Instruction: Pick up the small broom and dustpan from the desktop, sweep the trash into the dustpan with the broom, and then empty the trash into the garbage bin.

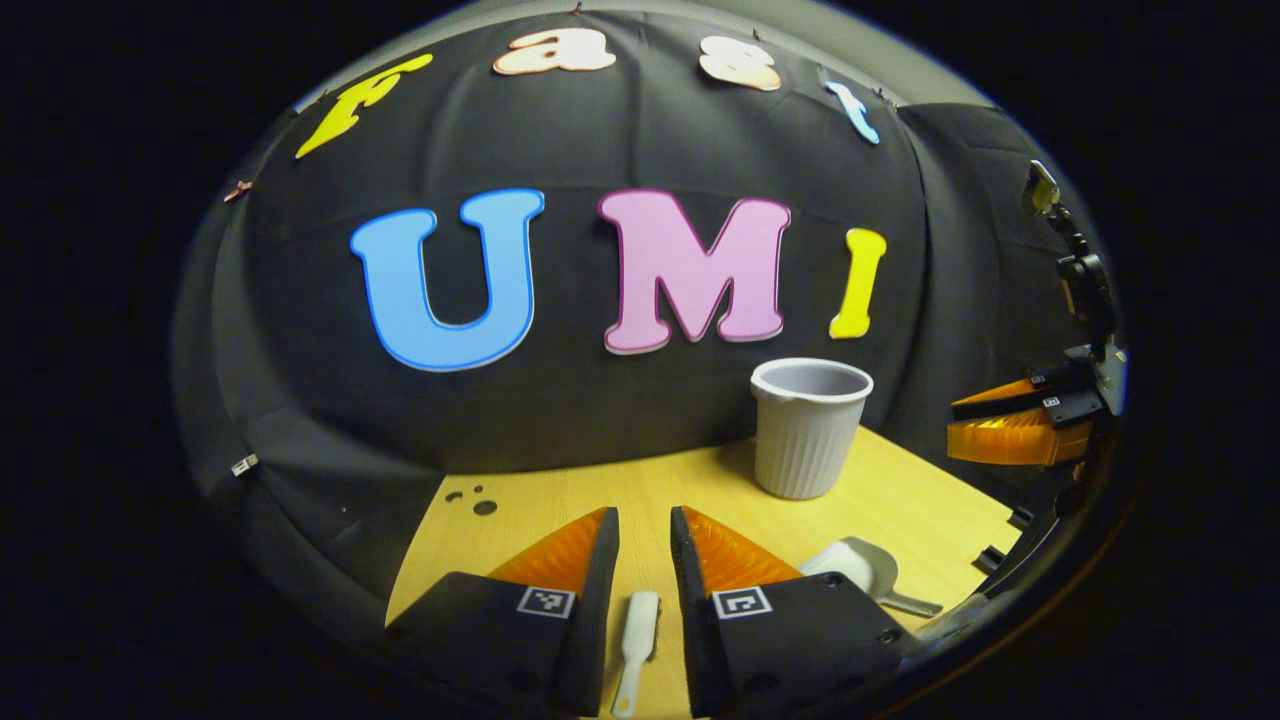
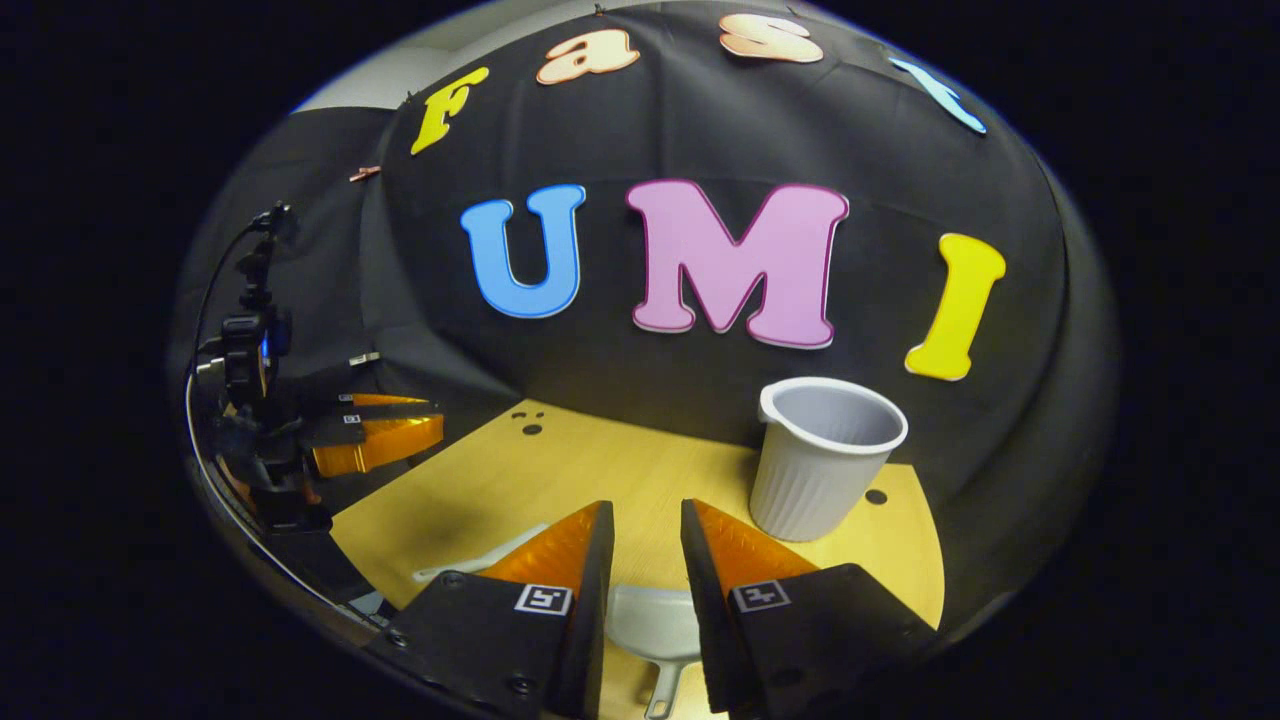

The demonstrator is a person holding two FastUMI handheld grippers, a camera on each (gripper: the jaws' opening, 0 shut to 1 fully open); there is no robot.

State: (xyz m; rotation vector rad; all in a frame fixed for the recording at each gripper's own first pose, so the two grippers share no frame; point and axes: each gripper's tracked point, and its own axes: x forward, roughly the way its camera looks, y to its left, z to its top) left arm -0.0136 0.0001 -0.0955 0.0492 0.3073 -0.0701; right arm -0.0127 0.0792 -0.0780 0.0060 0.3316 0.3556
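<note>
Grey ribbed bin (image 1: 808,428), white broom (image 1: 637,640).

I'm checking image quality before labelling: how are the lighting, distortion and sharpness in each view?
Left gripper view: strong fisheye bending, the yellow table lit and sharp, the small broom crisp between the left gripper, edges falling dark. Right gripper view: same barrel distortion, the garbage bin clear with a soft shadow, the dustpan dim below the right gripper.

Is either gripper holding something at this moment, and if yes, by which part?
Nothing is held. The left gripper hangs open above the broom, and the right gripper hangs open above the dustpan; both tools lie on the desktop.
</note>
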